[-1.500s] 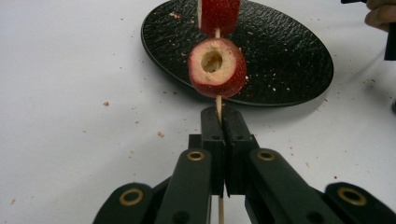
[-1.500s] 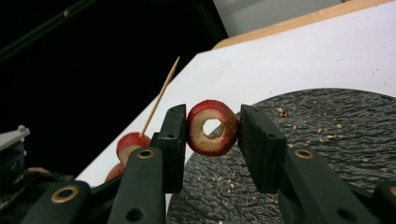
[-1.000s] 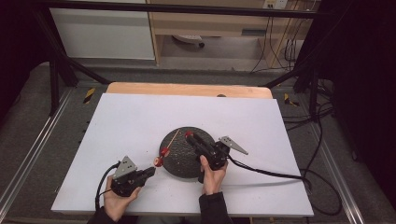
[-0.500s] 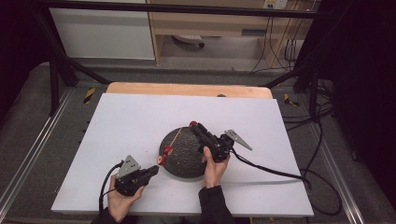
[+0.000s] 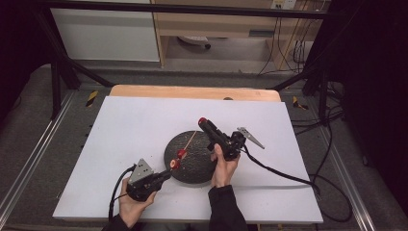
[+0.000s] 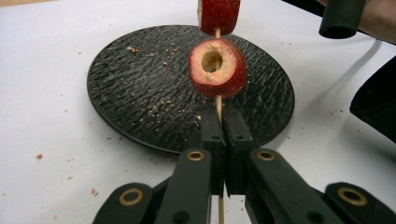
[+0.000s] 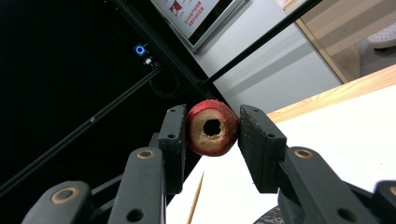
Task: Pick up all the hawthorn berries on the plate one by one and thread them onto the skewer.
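Note:
My left gripper (image 5: 166, 174) (image 6: 223, 116) is shut on a thin wooden skewer (image 5: 189, 142) (image 6: 218, 103) near its lower end. Two red cored fruit pieces (image 5: 178, 159) are threaded on it; the nearer one (image 6: 217, 68) shows its hollow centre, the other (image 6: 218, 14) sits just beyond. The skewer slants over a round black textured plate (image 5: 202, 166) (image 6: 135, 88). My right gripper (image 5: 203, 122) (image 7: 213, 125) is shut on a third red cored fruit piece (image 7: 212, 127) (image 5: 202, 120), held in the air past the skewer's pointed tip (image 7: 196, 196).
The plate lies on a white table sheet (image 5: 130, 125) with crumbs scattered on both. A wooden board edge (image 5: 192, 91) runs along the far side. Black cables (image 5: 284, 175) trail to the right. Dark frame bars (image 7: 93, 121) stand behind the table.
My right gripper has risen off the plate with the fruit piece and moved away and to the right, beyond the skewer tip. The left gripper has shifted slightly right with the skewer.

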Demonstrator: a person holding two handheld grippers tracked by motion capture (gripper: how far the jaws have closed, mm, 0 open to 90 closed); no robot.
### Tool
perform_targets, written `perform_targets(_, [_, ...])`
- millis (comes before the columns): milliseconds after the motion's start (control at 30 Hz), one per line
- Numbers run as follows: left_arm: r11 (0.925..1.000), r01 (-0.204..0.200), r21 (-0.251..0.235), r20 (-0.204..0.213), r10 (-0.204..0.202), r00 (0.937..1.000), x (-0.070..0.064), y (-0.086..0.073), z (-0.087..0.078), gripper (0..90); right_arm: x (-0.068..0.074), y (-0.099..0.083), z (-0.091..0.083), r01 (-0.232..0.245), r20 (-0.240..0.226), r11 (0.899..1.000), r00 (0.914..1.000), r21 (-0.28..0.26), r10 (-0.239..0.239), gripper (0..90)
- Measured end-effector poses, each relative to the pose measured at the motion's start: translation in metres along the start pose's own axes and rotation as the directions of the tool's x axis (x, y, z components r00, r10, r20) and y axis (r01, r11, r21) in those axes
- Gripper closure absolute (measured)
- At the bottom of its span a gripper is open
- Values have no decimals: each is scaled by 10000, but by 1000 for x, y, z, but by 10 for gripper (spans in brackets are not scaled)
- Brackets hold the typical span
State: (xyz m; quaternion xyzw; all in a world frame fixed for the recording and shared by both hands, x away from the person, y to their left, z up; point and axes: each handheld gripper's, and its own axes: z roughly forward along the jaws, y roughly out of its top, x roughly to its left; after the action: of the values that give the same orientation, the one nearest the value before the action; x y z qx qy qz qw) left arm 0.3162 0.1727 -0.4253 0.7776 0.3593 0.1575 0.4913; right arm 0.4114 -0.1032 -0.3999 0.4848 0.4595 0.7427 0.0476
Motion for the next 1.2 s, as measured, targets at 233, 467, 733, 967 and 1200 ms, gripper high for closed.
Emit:
perform_targets(233, [9999,93,-118,-15,-93,10000,-1,4,1,885,0,1,0,-362,-141,9993,9992,56,363,632])
perform_targets(467, [9999,73,-103,-6,-73,10000,-2,5,3,885,1,2,-1,-557,-287,9984,9980,24,557,632])
perform_targets(733, [9999,28,-127,-4,-28,10000,-3,6,4,885,1,0,-1,-533,-281,9985,9982,79,535,632])
perform_targets(967, [9998,67,-186,-38,-68,10000,-2,7,4,885,0,-3,-1,-586,-293,9980,9978,253,594,633])
perform_targets(1200, [9995,65,-318,-87,-68,9999,-5,10,8,885,0,-5,-1,-664,-362,9972,9971,349,676,633])
